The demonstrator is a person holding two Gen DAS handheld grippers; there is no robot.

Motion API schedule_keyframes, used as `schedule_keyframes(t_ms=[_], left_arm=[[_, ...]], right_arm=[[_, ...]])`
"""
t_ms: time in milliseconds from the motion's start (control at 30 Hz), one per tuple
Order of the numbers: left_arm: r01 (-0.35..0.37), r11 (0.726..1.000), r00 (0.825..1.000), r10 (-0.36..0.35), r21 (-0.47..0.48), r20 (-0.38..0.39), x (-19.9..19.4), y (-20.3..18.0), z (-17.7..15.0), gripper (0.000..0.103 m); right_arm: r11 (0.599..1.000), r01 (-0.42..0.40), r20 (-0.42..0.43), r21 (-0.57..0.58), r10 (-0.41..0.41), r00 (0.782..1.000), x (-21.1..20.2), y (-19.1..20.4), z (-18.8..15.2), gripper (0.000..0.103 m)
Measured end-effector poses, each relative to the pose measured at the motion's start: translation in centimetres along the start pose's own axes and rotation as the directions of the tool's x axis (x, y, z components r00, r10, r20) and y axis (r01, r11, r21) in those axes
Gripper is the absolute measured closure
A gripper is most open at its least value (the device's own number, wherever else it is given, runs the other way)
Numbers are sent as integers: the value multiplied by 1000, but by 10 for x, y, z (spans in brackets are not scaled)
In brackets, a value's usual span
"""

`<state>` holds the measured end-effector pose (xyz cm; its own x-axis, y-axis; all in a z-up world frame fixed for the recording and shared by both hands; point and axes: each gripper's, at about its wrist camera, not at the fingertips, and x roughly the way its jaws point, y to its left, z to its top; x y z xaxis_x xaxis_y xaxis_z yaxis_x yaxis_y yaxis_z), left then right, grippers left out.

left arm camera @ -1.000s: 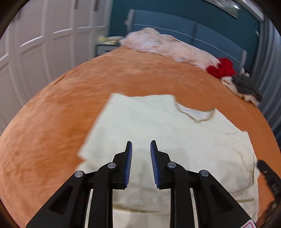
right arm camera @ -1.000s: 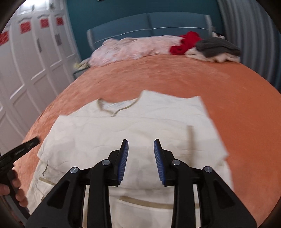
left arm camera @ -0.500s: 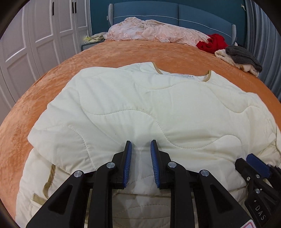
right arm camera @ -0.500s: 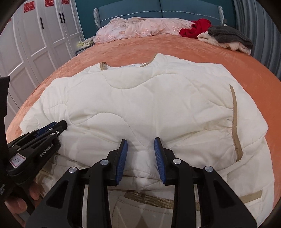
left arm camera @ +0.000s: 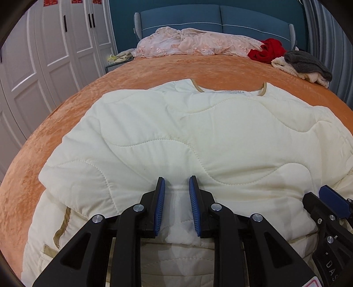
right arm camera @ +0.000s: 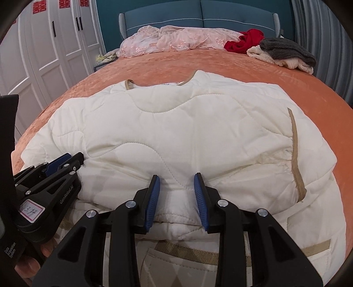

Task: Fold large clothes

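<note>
**Cream quilted jacket lies folded on orange bedspread**

Orange velvet bedspread (left arm camera: 154,72) fills the room's middle, and on it lies a cream quilted jacket (left arm camera: 198,141), its tan-trimmed collar (right arm camera: 158,85) pointing to 12 o'clock and its upper layer doubled over the lower part nearest the cameras. The left gripper (left arm camera: 175,205) sits at the fold's near edge at 6 o'clock, fingers parted by a modest gap, cream fabric lying between the blue pads (left arm camera: 160,209); whether they pinch it cannot be told. The right gripper (right arm camera: 177,201) sits likewise at the same edge, spread somewhat wider, with padding bulging up between its fingers but no clear clamp. Each tool shows in the other's view: the right one at 4 o'clock, the left one at 8 o'clock. Beyond the jacket, at 12 o'clock, a pink lace garment (left arm camera: 194,43) rests against the blue headboard (left arm camera: 220,17). A red cloth (right arm camera: 242,42) and a grey-and-cream pile (right arm camera: 284,54) lie at 1 o'clock. White wardrobe doors (left arm camera: 55,55) stand at 10 o'clock.
</note>
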<state>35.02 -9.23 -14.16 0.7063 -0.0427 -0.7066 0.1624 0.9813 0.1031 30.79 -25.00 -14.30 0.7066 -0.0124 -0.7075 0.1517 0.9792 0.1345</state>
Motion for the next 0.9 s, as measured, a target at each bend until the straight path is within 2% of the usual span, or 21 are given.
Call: schedule_keyframes(t_ms=[100, 200, 333, 400, 467, 567, 667, 733, 900], left_arm=[[38, 999, 999, -39, -30, -12, -4, 6, 5, 81], [165, 979, 985, -169, -115, -23, -18, 32, 19, 73], [190, 972, 982, -184, -137, 52, -31, 69, 57, 73], [186, 970, 982, -180, -154, 49, -23, 83, 80, 71], [195, 958, 980, -197, -210, 10, 2, 102, 110, 71], [191, 941, 977, -210, -278, -39, 40, 123, 137, 71], [170, 933, 975, -206, -318, -85, 75, 136, 150, 71], [165, 928, 973, -209, -333, -102, 91, 141, 153, 71], [163, 914, 963, -230, -370, -143, 130, 143, 145, 71]], right_arm=[[999, -34, -12, 20, 35, 999, -3, -4, 5, 68], [995, -96, 1, 35, 96, 995, -18, -8, 19, 62], [990, -133, 71, -43, 135, 988, -29, 5, 60, 42], [982, -180, 73, -60, 184, 980, -18, 17, 89, 42], [963, -271, 55, -7, 271, 961, 9, 26, 122, 42], [921, -375, 8, 107, 377, 926, 55, 35, 161, 42], [913, -382, -11, 140, 387, 922, 98, 43, 189, 42], [919, -367, -35, 142, 375, 926, 120, 51, 200, 42], [926, -357, -141, 121, 372, 917, 176, 75, 207, 43]])
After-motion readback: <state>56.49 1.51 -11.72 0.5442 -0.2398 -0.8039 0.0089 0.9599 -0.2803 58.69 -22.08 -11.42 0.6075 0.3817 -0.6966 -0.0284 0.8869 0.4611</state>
